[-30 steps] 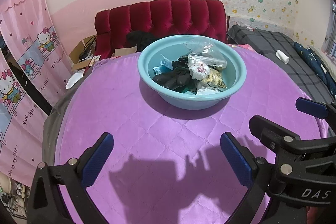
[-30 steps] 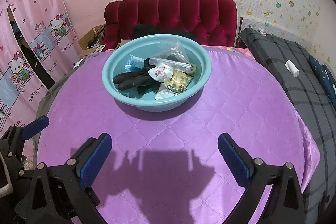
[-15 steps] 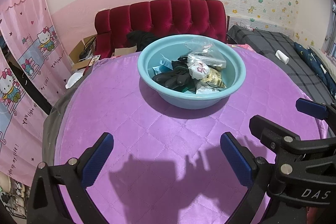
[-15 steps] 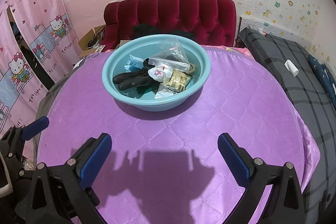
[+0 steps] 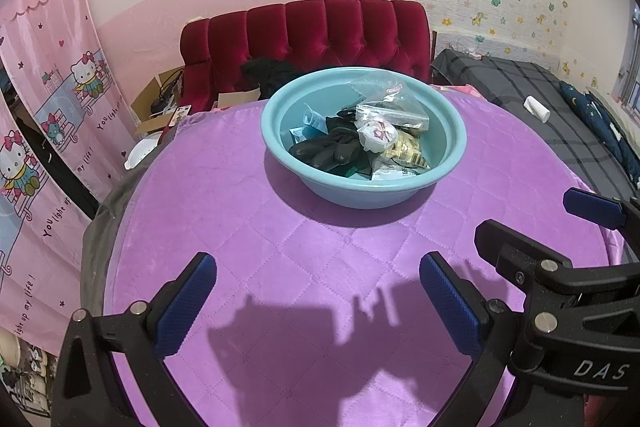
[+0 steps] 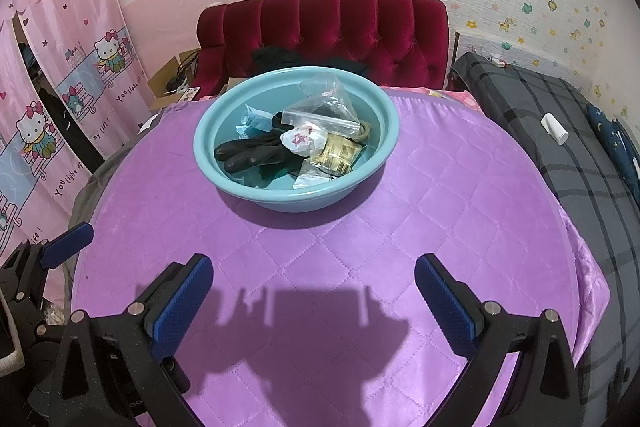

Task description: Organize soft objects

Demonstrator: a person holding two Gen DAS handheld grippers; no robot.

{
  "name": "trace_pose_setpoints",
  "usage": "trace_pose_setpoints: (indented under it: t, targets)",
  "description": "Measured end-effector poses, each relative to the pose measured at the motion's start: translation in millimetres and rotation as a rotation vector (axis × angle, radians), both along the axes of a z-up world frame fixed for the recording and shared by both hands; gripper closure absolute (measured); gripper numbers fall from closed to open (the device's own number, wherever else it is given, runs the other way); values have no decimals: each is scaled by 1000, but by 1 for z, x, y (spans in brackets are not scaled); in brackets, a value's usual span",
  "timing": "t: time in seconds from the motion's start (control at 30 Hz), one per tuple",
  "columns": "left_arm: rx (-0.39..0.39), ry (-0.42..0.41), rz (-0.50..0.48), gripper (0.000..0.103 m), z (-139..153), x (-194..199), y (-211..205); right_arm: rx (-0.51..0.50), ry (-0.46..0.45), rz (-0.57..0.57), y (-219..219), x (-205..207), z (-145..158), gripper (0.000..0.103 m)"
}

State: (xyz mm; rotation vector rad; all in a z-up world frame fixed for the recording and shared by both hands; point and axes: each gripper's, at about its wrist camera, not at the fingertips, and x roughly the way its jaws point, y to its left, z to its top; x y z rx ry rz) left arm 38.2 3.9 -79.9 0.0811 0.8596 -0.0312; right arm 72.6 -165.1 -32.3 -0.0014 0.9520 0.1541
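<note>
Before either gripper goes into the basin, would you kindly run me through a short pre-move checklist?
1. Left gripper open and holding nothing: ok.
2. Right gripper open and holding nothing: ok.
3. Both grippers short of the teal basin, over bare purple quilted cover: ok.
4. Basin upright on the cover: ok.
5. Black gloves exposed on the near left of the pile: ok.
6. Items buried under the clear zip bag: cannot tell.
</note>
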Motion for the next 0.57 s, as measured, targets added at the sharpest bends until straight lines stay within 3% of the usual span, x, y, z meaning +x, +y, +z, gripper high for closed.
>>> trace_pose_setpoints:
  t: [0.57]
  targets:
    - [-5,-11,-3,0,2,-1,-2,3,-9,-12,-2,0,2,0]
